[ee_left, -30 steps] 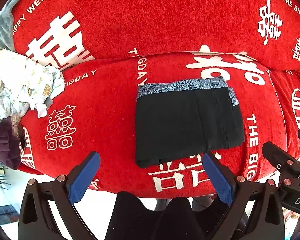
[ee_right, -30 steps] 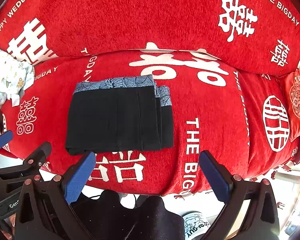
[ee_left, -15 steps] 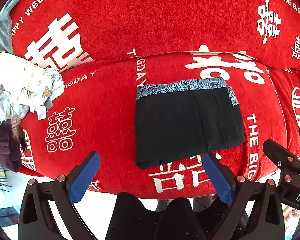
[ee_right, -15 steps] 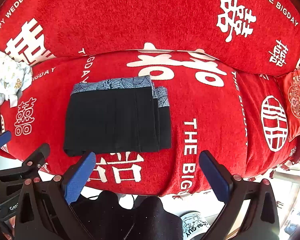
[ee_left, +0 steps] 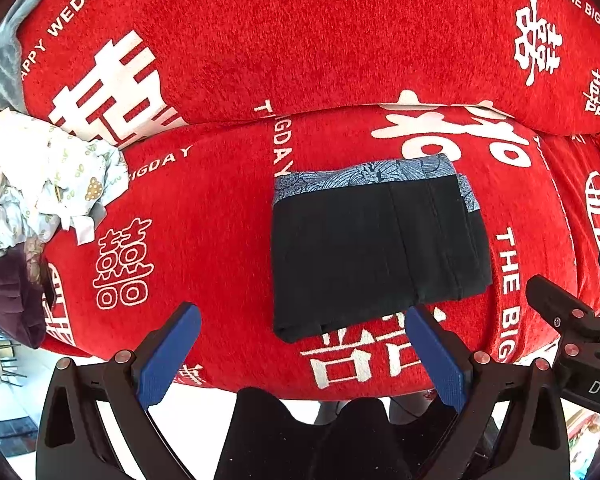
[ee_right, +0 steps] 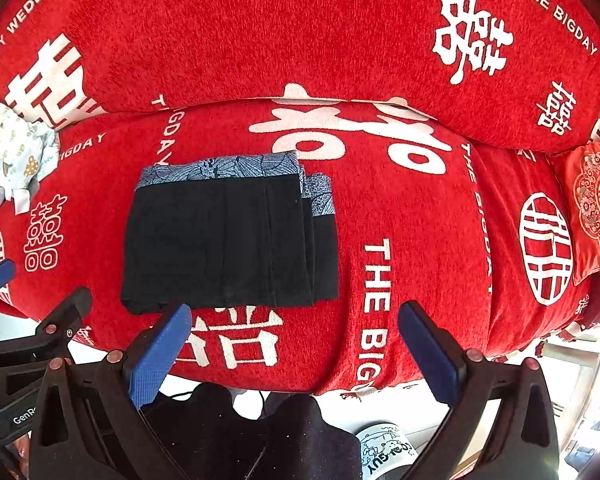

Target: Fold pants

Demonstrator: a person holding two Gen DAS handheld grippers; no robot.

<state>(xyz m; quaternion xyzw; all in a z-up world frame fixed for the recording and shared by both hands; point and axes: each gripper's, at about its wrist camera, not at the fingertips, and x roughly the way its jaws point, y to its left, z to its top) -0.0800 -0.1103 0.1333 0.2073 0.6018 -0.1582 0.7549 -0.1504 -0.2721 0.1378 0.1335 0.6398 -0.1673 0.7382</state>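
The left hand-held gripper [ee_left: 302, 332] is hovering with its blue fingers spread wide, holding nothing, and the right hand-held gripper [ee_right: 294, 334] is doing likewise. Just ahead, the black pants [ee_left: 374, 248] are lying folded (patterned waistband up top) on the red sofa [ee_left: 204, 208], beside pale crumpled clothes [ee_left: 40, 184].

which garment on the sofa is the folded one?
The black pants with the blue patterned waistband, lying flat as a neat rectangle mid-seat. The white printed garment and dark maroon cloth at the left end are crumpled heaps.
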